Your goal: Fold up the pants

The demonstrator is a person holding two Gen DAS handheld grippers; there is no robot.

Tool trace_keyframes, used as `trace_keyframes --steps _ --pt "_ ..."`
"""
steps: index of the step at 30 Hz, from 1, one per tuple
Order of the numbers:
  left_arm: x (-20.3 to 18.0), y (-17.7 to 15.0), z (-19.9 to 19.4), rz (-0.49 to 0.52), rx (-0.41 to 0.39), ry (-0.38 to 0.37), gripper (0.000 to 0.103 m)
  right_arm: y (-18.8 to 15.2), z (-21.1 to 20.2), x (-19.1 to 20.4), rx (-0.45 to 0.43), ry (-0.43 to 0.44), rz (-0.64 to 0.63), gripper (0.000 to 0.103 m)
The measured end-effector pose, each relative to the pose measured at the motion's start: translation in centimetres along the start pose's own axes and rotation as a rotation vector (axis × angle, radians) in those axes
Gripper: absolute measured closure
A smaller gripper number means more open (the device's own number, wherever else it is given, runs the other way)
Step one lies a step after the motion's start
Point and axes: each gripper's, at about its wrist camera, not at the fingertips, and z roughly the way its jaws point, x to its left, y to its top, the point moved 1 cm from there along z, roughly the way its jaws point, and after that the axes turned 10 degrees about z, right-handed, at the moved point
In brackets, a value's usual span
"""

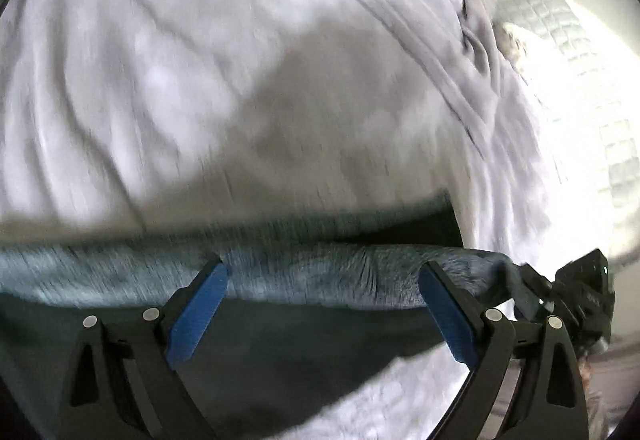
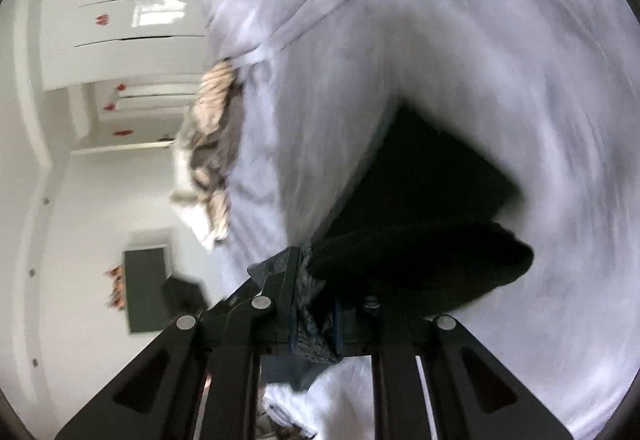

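Pinching a bunched edge of the pants [image 2: 316, 324], the right gripper [image 2: 316, 320] has its jaws closed on the cloth. Left gripper [image 1: 324, 276] stands wide open, the pants [image 1: 280, 272] stretched across between its fingers. Both hang over the pale bedsheet [image 1: 160, 80]; a quilt [image 1: 532, 0] lies beyond.

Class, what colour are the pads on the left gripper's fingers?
Blue: the pads show best in the left wrist view.
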Motion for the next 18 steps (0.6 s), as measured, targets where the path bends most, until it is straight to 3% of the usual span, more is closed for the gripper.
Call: trace_keyframes --steps 1,2,3,4,7,10,13,14,15,18 --pt "0.1 0.6 -0.2 0.001 -0.008 0.007 0.006 1.2 1.1 0.4 0.009 -0.035 -0.002 0.083" --pt "0.1 1.3 -0.5 0.004 -0.019 0.013 0.006 2.4 2.4 0.8 0.022 -0.104 -0.012 0.068" --pt "0.2 1.8 -1.1 0.015 -0.033 0.022 0.006 3.1 3.2 1.1 0.020 -0.170 -0.024 0.036" --pt "0.3 2.0 -1.7 0.031 -0.046 0.039 0.006 3.4 3.5 1.5 0.006 -0.220 -0.038 0.025" --pt "0.8 1.1 -2.9 0.081 -0.053 0.128 0.006 2.1 1.6 2.0 -0.085 -0.277 -0.139 0.024" --pt "2.7 -1.4 -2.9 0.082 -0.020 0.229 0.006 -0.3 -0.6 -0.2 -0.156 -0.354 -0.141 0.035" --pt "4.5 -4.0 -1.5 0.044 0.035 0.306 0.006 -0.3 0.4 -4.1 -0.113 -0.383 -0.041 0.056" --pt "4.9 -4.6 -0.9 0.020 0.052 0.315 0.006 0.2 0.8 -5.0 -0.102 -0.373 -0.005 0.087" --pt "5.3 -4.9 -0.3 -0.005 0.057 0.331 0.006 0.7 1.6 -5.5 -0.097 -0.349 0.016 0.094" --pt "6.2 -4.8 1.8 -0.022 0.063 0.433 0.006 1.6 3.2 -4.9 -0.117 -0.422 -0.011 0.095"
